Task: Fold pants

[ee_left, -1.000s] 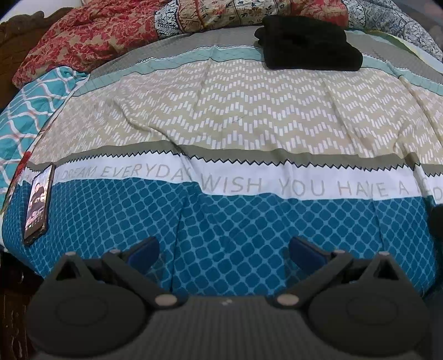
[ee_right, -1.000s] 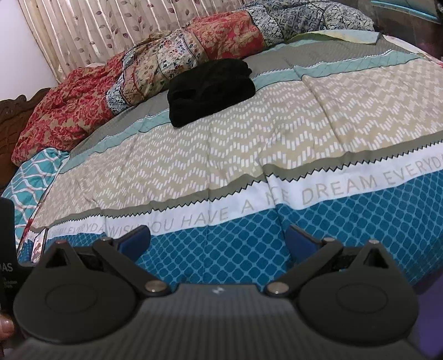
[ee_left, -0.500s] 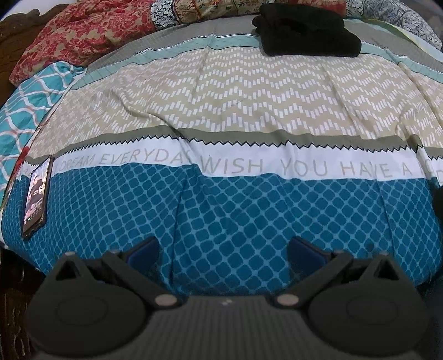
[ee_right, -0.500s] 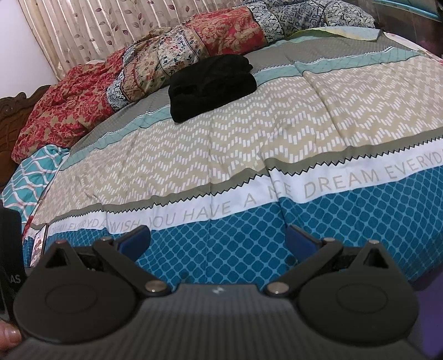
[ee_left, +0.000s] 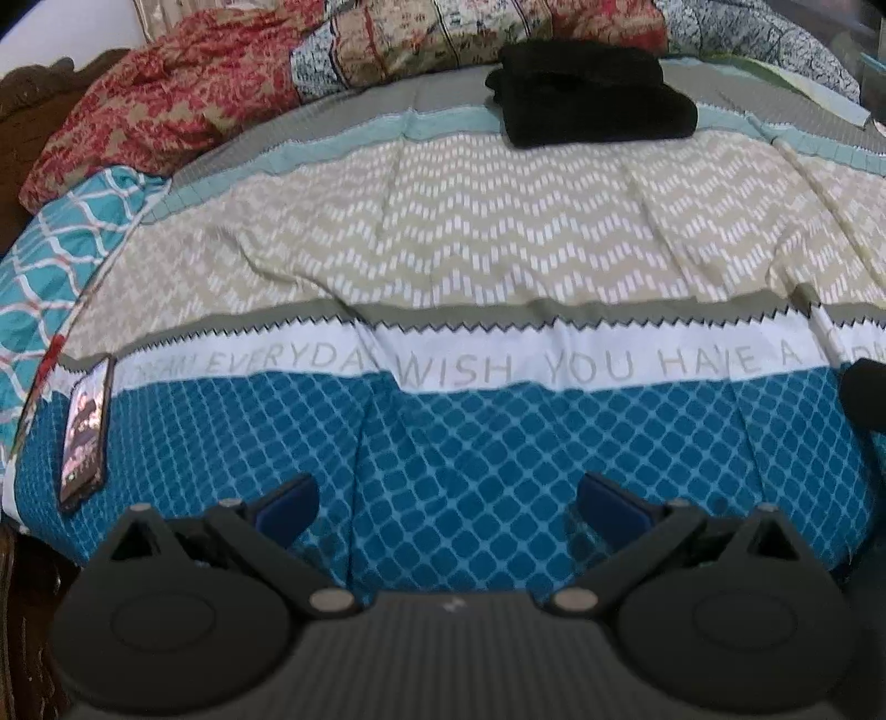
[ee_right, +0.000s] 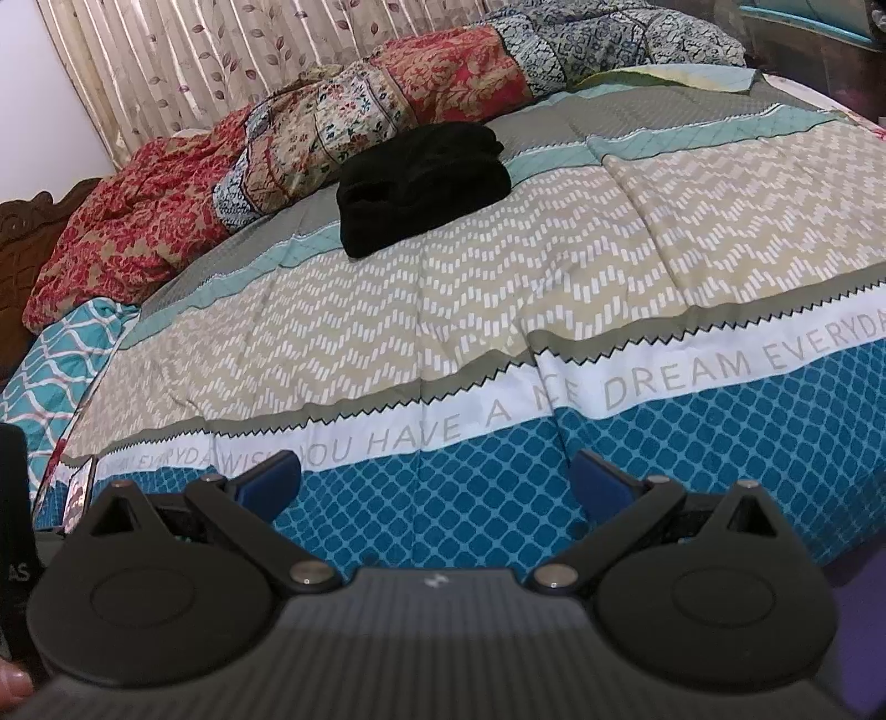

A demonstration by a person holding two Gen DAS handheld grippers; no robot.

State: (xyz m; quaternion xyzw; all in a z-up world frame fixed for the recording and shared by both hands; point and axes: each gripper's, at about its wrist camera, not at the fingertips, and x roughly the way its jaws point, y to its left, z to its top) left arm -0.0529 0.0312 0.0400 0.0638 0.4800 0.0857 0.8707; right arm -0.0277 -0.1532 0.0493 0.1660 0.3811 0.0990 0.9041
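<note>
Black pants lie bundled at the far side of the bed, on the grey and teal bands of the bedspread. The same black pants show left of centre in the right wrist view. My left gripper hangs open over the blue diamond band near the bed's front edge, far from the pants, with nothing between its blue pads. My right gripper is open too, also near the front edge, empty.
A phone lies on the bedspread at the front left corner. Crumpled red and patterned quilts pile along the far side behind the pants. A curtain hangs behind; a dark wooden headboard stands at the left.
Both grippers have shifted slightly in view angle; the left wrist view tilted down and then back up. Both stay open and the pants have not moved.
</note>
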